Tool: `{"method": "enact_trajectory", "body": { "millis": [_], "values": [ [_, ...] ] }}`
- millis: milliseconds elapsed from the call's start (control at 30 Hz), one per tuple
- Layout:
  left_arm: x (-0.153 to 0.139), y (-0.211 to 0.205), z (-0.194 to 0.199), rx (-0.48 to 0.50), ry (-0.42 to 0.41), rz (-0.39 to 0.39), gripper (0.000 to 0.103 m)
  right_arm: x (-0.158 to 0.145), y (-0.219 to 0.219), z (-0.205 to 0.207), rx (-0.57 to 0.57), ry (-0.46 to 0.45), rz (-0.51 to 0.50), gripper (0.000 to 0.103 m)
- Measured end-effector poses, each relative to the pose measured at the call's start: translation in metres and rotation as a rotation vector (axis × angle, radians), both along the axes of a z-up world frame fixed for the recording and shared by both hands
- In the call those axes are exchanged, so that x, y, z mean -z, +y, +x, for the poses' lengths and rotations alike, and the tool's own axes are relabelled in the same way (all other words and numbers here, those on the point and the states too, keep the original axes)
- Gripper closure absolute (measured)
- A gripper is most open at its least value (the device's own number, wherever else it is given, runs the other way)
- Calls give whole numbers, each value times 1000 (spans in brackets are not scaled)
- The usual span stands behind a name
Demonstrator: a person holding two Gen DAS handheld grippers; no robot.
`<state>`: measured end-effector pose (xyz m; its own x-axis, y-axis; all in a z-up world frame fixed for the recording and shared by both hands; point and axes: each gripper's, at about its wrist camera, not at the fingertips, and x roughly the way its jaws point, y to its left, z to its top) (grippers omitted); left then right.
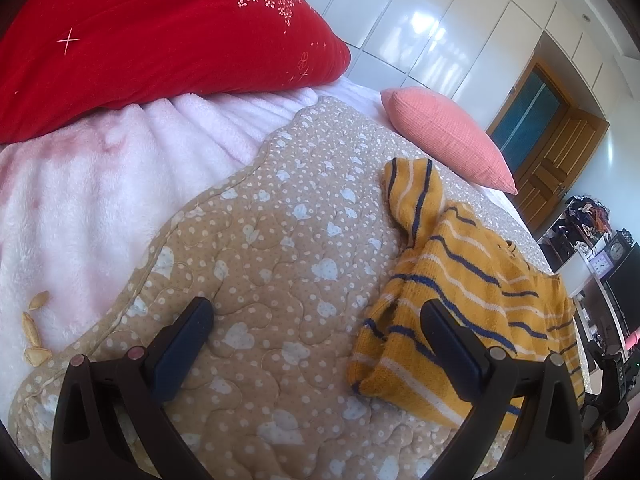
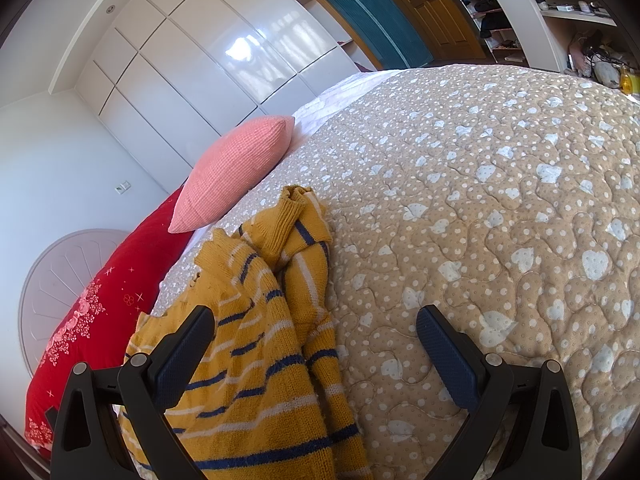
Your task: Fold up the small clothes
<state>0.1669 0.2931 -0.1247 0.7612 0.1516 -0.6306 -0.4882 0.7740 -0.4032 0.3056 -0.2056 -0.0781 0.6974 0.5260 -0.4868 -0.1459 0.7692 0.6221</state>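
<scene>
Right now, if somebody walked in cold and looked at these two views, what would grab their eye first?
Most likely the mustard yellow sweater with navy and white stripes, lying crumpled on the tan heart-print quilt. Next, the big red pillow at the head of the bed, with the smaller pink cushion beyond the sweater. Both the left claw and the right claw are open, holding nothing.

1 sweater (image 1: 460, 280) – 3 pillows (image 1: 448, 136)

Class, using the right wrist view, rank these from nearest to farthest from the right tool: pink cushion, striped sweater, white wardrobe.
1. Striped sweater: under the right tool, left side.
2. Pink cushion: beyond the sweater, upper left.
3. White wardrobe: behind the bed.
</scene>
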Motion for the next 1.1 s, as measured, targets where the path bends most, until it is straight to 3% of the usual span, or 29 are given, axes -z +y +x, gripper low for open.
{"method": "enact_trajectory", "body": {
  "millis": [233,433,500,867,1033,1100],
  "values": [
    [1,-1,11,0,54,15,0,0,0,0,0,0,1,1],
    [2,-18,44,28,268,156,0,0,-1,0,-1,1,1,1],
    [3,-20,51,27,307,180,0,0,1,2,-2,6,-6,1],
    [3,-16,39,25,239,153,0,-1,33,22,-3,56,-133,1],
    [-4,-14,19,-5,139,116,0,-2,47,28,-7,72,-169,1],
    [-13,-14,6,-67,92,141,0,-8,58,32,-20,121,-253,1]
  ]
}}
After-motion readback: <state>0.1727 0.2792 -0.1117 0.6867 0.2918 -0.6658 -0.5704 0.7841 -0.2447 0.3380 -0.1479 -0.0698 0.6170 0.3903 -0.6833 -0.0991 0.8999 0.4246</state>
